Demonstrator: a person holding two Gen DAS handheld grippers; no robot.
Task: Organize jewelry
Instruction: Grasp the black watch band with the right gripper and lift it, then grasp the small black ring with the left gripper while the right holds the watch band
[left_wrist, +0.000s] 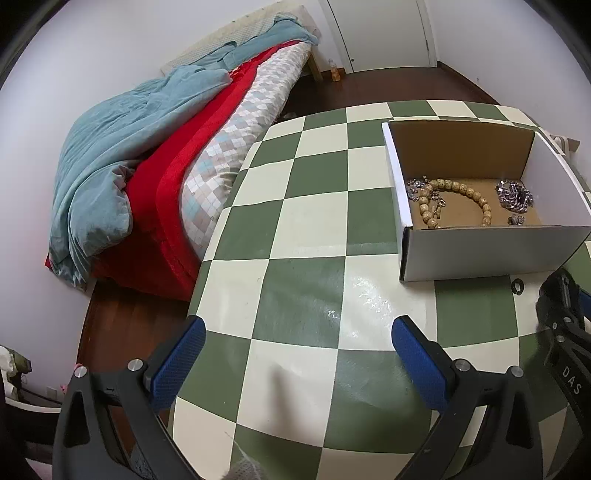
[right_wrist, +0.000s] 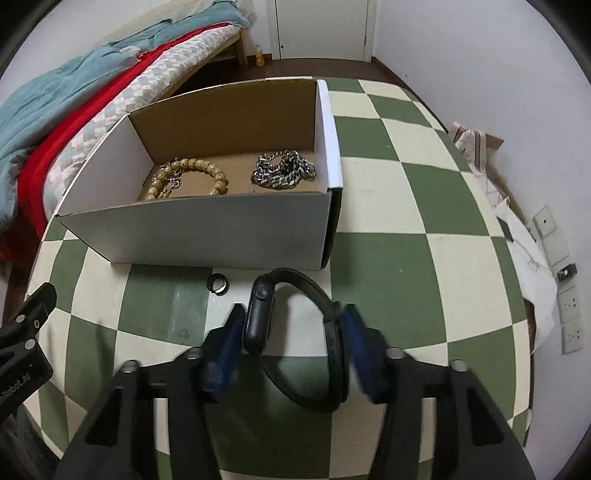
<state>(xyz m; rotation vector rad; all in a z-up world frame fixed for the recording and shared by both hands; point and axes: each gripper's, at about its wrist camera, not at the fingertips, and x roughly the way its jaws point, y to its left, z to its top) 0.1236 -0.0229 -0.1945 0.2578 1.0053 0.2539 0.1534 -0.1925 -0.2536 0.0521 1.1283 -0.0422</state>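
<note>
The left gripper (left_wrist: 295, 343) hung low over the table (left_wrist: 295, 229) with its blue-padded fingers (left_wrist: 181, 363) spread wide and nothing between them. The right gripper (right_wrist: 291, 332) was angled forward and down, its blue pads (right_wrist: 225, 343) pressed against either side of a black watch (right_wrist: 260, 317), the left pad on the watch body and the right on the strap.

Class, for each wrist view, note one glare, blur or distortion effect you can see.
Left wrist view: white glare patches on the glossy green-and-cream checked tabletop; fisheye bends its squares. Right wrist view: the right gripper looks motion-blurred around the black smartwatch; the white cardboard box bulges.
</note>
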